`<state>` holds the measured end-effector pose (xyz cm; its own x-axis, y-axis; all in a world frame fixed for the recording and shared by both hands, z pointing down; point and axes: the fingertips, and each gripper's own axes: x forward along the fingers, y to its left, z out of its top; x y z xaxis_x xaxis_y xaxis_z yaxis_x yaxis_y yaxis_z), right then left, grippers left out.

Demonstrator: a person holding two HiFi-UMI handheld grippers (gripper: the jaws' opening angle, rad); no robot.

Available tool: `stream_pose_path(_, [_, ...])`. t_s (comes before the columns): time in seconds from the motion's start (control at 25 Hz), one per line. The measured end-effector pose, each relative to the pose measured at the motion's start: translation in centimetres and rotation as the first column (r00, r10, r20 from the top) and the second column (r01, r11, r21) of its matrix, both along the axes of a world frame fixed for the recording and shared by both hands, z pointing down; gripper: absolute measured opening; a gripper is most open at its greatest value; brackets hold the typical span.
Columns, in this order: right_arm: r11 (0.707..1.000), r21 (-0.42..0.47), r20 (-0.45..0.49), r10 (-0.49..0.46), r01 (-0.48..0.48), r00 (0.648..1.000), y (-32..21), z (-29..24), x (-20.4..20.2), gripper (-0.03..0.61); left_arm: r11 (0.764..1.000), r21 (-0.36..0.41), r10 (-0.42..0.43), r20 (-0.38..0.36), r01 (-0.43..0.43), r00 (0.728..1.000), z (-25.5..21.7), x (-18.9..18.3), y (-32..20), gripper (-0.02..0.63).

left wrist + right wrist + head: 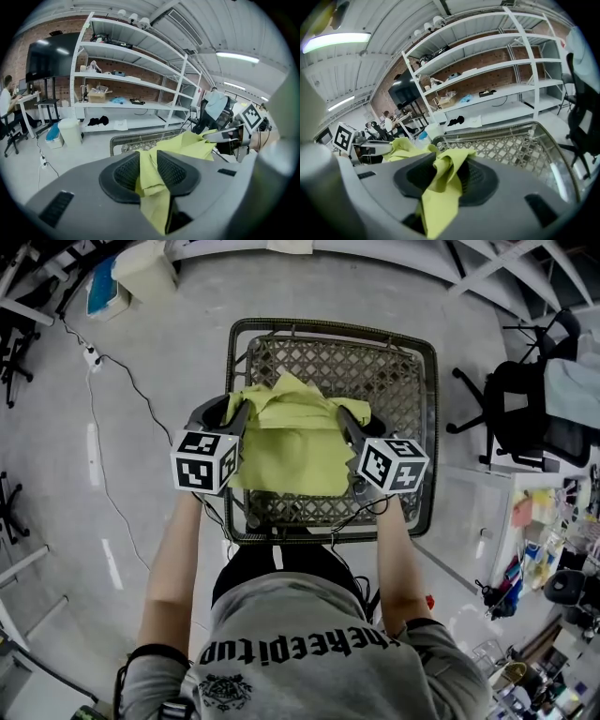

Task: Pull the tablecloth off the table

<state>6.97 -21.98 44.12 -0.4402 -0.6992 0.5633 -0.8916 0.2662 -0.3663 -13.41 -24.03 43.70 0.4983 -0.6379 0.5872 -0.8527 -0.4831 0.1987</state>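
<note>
Left gripper point(149, 159) and right gripper point(447, 171) half open, yellow tablecloth point(291, 442) slack inside each, bunched on bench point(375, 371); we'd clamp firmly before pulling.

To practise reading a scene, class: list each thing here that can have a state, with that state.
tablecloth: folded and bunched over the table's near part, an edge between each gripper's jaws.
table: lattice top uncovered on the far side.
left gripper: jaws apart, cloth loose between them.
right gripper: jaws apart, cloth loose between them.
</note>
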Motion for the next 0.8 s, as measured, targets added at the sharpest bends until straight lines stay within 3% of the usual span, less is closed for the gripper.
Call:
stream_pose_path(0.36, [1.0,0.014,0.063,-0.006,0.005,0.998,0.5,-1.0,-0.5,0.19,0.999,0.004,-0.037,-0.051,0.037,0.998,-0.2,-1.0,-0.7,0.146])
stream_pose_path(0.56, [0.998,0.007,0.05,-0.063,0.063,0.997,1.1,-0.8,-1.3,0.204,0.994,0.067,-0.08,-0.054,0.084,0.995,-1.6,-2.1,-1.9,0.155])
stream_pose_path(0.8, [0.998,0.033,0.052,-0.05,0.049,0.997,1.2,-1.6,-1.5,0.204,0.994,0.067,-0.077,-0.057,0.081,0.995,-1.8,-2.5,-1.5,0.155])
